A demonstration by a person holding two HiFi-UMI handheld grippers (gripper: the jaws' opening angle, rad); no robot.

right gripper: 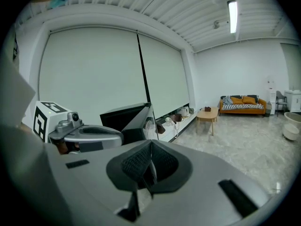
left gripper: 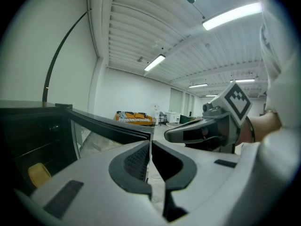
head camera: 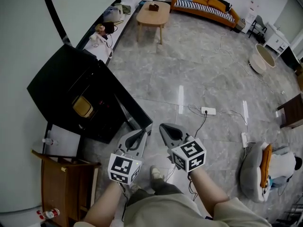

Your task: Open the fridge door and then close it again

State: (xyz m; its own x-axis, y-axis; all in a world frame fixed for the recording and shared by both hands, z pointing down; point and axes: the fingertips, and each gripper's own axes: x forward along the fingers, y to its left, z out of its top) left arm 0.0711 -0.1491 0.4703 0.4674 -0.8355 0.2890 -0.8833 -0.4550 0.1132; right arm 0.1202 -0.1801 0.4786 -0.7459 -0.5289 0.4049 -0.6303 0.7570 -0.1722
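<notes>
I hold two grippers, side by side and close together in front of me. The left gripper (head camera: 145,132) has its jaws brought together with only a hairline between the pads and nothing caught in them. The right gripper (head camera: 164,127) is the same, pads pressed flat against each other and empty. Each carries one marker cube, so two cubes in all: the left cube (head camera: 124,169) and the right cube (head camera: 189,155). There is one fridge (head camera: 57,91), black and low, standing on the floor to my left against the pale wall. Its single door (head camera: 127,105) stands swung out toward me, and the door's free edge lies just beside my left gripper's tips; whether they touch it I cannot tell. My right gripper sits just to the right of that edge, apart from it. Inside the fridge I see one yellow object (head camera: 83,106). Further off I count one wooden coffee table (head camera: 152,14), one orange sofa (head camera: 204,5) at the far wall and two white power strips (head camera: 208,110) on the grey stone floor (head camera: 208,74).
</notes>
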